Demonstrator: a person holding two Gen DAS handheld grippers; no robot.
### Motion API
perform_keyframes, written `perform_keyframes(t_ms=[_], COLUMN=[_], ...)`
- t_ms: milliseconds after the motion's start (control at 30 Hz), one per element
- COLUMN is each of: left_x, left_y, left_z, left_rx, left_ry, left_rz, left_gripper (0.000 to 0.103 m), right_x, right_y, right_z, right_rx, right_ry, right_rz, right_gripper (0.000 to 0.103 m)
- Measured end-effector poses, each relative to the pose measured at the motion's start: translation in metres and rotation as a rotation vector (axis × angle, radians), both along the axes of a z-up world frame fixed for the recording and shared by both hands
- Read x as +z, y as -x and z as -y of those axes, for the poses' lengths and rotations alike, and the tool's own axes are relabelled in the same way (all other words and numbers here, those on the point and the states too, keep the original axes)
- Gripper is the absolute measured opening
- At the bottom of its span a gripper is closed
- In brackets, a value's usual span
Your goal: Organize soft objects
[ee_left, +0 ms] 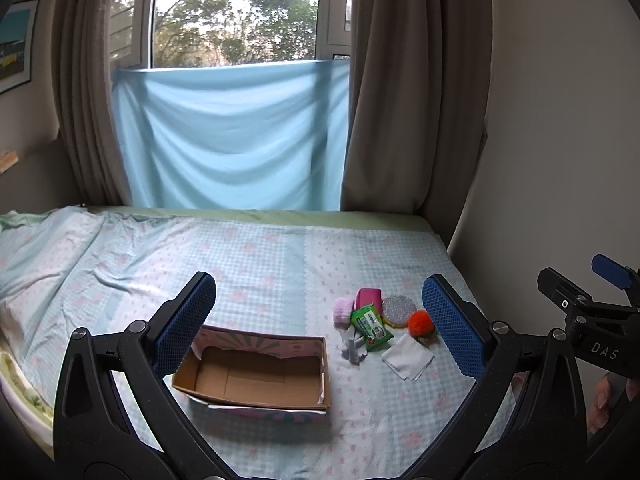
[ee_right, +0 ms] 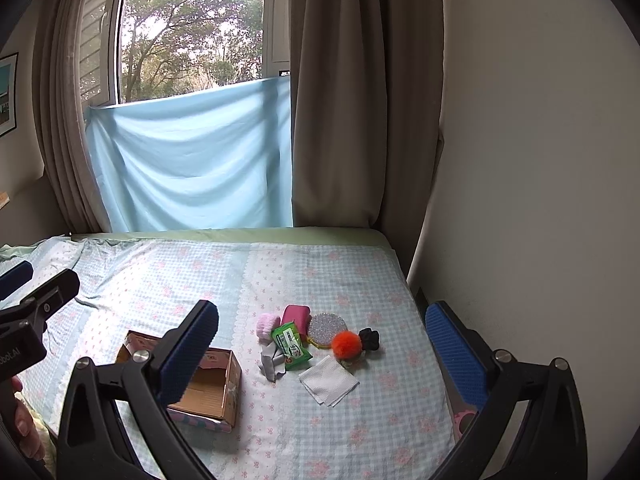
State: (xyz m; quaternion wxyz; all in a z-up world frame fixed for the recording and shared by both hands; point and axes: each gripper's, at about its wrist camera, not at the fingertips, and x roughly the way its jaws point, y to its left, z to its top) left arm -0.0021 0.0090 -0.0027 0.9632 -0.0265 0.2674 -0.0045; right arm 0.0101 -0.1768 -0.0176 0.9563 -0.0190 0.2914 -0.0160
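While I hold both tools above the bed (ee_left: 260, 248), my left gripper (ee_left: 320, 320) is wide open and has nothing in it. My right gripper (ee_right: 322, 344) is wide open too, and it is empty as well. Both point down a bit at the bed.

A cardboard box (ee_left: 256, 376) sits on the checked sheet, near the front edge of the bed and on the left of the little pile. The box is open on top and I see only bare cardboard inside. One of my blue fingers (ee_left: 188, 320) hides its left corner.

The soft things lie in a small pile toward the right edge of the bed, just beside the box but not touching it. A fluffy pink puff (ee_left: 343, 310) is at the left of the pile. A dark pink pouch (ee_left: 368, 296) lies behind it. A green pack of wipes (ee_left: 371, 327) lies in the middle, on top of a small grey cloth (ee_left: 352, 348). A round sparkly sponge (ee_left: 398, 309) is next to the pouch. An orange pom-pom (ee_left: 418, 322) touches the sponge. A white folded napkin (ee_left: 407, 356) lies at the front of the pile. A black hair tie (ee_right: 369, 338) sits just right of the pom-pom.

Behind the bed hangs a blue cloth (ee_left: 232, 132) under the window (ee_left: 236, 12), with brown curtains (ee_left: 416, 80) at each side.
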Motion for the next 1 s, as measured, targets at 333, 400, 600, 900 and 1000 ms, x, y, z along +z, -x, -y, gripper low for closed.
perform_keyframes(t_ms=[333, 400, 600, 900, 1000], left_x=[-0.0006, -0.0001, -0.0004, -0.0006, -0.0006], left_y=[-0.0013, -0.0009, -0.0006, 0.0003, 0.0007], left_z=[0.0002, -0.0014, -0.0031, -0.0003, 0.0009], left_rx=[0.008, 0.01, 0.014, -0.001, -0.008], left_ry=[-0.004, 0.0, 0.003, 0.0, -0.001], left_rz=[0.0, 0.002, 0.001, 0.005, 0.006], left_gripper=[0.103, 0.103, 0.103, 0.103, 0.103], right_x=[-0.0016, -0.0021, -0.0015, -0.0005, -0.0008], right_y=[-0.0017, -0.0016, -0.0004, 0.0044, 0.0048], right_z=[-0.006, -0.0064, -0.0058, -0.0023, -0.0011], right_rx=[0.008, 0.011, 0.017, 0.006, 0.003], right_ry=[0.002, 0.004, 0.0, -0.008, -0.011], right_rz=[-0.003, -0.004, 0.001, 0.021, 0.022], right_gripper=[0.103, 0.103, 0.103, 0.103, 0.103])
